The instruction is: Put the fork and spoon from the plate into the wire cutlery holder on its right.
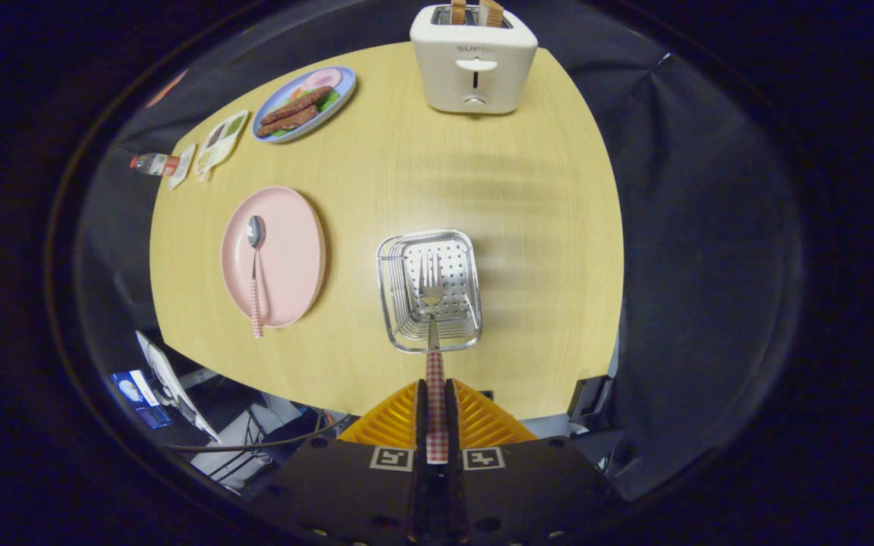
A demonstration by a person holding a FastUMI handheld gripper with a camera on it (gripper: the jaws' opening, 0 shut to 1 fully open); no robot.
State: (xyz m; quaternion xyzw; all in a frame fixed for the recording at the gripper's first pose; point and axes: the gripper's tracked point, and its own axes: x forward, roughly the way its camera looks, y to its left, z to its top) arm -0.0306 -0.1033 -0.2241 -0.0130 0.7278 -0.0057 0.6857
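The gripper (436,413) pinched the checked handle of the fork (432,318), whose tines hung over the wire cutlery holder (429,290) just ahead. The spoon (255,265) lay on the pink plate (293,258), left of the holder on the surface (482,174).

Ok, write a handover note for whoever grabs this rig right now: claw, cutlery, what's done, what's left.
Claw: shut on the fork by its checked handle, tines over the wire cutlery holder.
Spoon: lying on the pink plate, left of the holder.
Done: fork lifted off the plate and carried to the holder.
Left: release the fork into the holder, then fetch the spoon and put it in too.
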